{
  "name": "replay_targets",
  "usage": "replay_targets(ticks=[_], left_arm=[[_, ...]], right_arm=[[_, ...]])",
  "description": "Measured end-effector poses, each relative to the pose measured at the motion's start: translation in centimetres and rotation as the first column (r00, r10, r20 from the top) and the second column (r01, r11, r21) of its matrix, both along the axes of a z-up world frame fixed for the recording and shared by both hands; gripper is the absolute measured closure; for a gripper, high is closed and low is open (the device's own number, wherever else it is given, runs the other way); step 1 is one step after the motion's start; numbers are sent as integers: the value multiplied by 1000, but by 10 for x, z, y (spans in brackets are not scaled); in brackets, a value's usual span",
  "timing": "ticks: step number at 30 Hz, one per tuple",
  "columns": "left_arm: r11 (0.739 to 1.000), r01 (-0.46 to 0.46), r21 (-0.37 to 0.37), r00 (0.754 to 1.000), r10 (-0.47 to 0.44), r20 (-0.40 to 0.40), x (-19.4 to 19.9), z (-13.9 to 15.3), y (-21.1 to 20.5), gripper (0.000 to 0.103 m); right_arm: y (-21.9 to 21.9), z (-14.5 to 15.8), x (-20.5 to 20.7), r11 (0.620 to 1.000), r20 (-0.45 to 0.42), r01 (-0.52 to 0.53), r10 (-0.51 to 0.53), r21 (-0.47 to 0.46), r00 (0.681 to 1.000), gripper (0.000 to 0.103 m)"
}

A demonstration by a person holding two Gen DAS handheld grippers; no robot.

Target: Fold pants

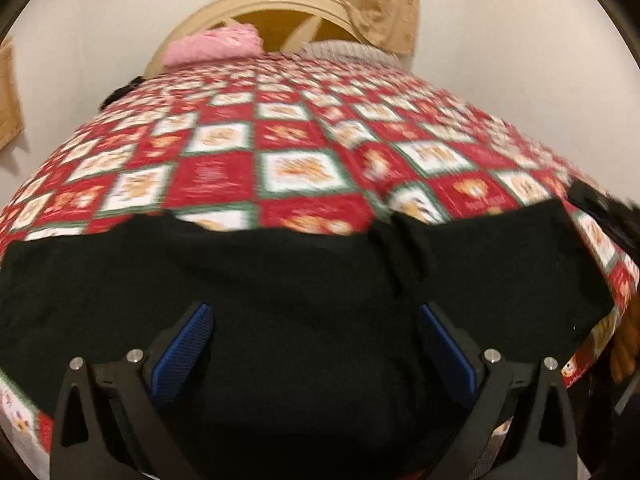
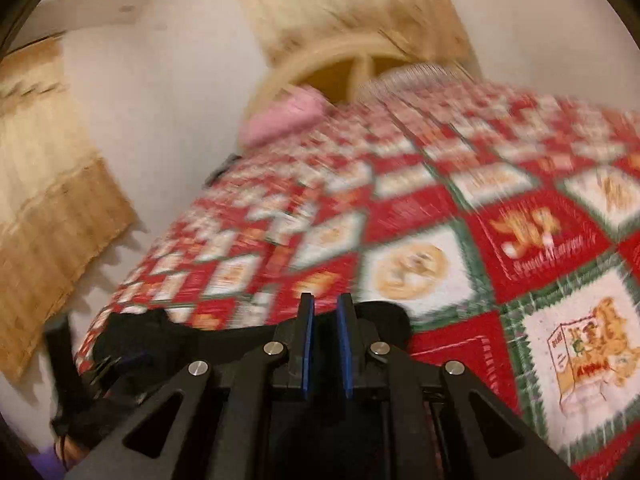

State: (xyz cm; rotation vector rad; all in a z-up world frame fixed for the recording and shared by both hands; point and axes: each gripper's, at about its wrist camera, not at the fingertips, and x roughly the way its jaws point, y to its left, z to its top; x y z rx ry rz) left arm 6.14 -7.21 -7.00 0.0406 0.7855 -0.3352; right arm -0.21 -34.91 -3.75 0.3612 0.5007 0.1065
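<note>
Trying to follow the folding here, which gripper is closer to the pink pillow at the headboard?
Neither clearly. The left gripper hangs open over the black pants; the right gripper sits nearly shut at their edge. The pink pillow lies far up the bed.

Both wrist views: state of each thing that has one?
Black pants: spread flat across the near bed edge.
Left claw: open, over the pants.
Right claw: nearly shut; grip on anything unclear.
Quilt: spread over the bed.
Pink pillow: by the headboard.

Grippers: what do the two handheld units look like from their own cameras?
Both look alike: the left gripper and right gripper have black angular linkage arms with triangular cutouts, silver round pivot pins, and flat fingers faced with ribbed blue pads. No cables or markings are discernible.
</note>
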Motion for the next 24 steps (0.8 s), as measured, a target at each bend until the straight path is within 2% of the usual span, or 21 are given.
replay_targets(ticks=[1, 3, 6, 8, 12, 14, 17, 18, 19, 20, 21, 22, 24], left_arm=[[1000, -21, -8, 1000, 21, 1, 1, 1, 10, 0], [997, -79, -27, 997, 79, 9, 1, 7, 40, 0], [983, -181, -30, 982, 182, 49, -3, 14, 88, 0], [966, -259, -26, 963, 260, 68, -4, 17, 121, 0], [888, -454, -65, 887, 458, 55, -7, 13, 201, 0], [831, -546, -104, 834, 551, 32, -8, 7, 236, 0], [759, -624, -186, 777, 628, -44, -8, -5, 271, 0], [744, -635, -210, 768, 636, -68, -7, -8, 276, 0], [732, -640, -231, 764, 639, -91, -5, -12, 279, 0], [726, -641, -248, 764, 635, -114, -3, -17, 281, 0], [726, -640, -254, 766, 629, -131, 0, -22, 279, 0], [727, -640, -250, 767, 627, -137, 3, -24, 274, 0], [731, -647, -218, 762, 634, -133, 8, -31, 267, 0]], right_arm=[[12, 6, -10, 999, 34, -44, 44, -21, 998, 91], [28, 6, -16, 994, 29, -89, 91, -56, 995, 91], [45, -13, -12, 988, -68, -131, 126, -85, 990, 91], [49, -34, -4, 987, -166, -99, 78, -124, 983, 90], [49, -23, -4, 996, -159, -62, 52, -59, 986, 90], [56, -8, -11, 996, -94, -86, 84, -25, 992, 90], [82, 8, -15, 990, -40, -140, 139, -32, 990, 90], [93, 10, -15, 986, -32, -164, 163, -34, 986, 84], [100, 10, -15, 983, -29, -178, 177, -35, 984, 68], [110, 9, -13, 982, -24, -187, 186, -35, 982, 58], [118, 9, -12, 982, -18, -185, 184, -36, 983, 39], [126, 6, -12, 983, -8, -177, 177, -39, 984, 35], [141, 0, -9, 980, -9, -192, 192, -41, 981, 35]])
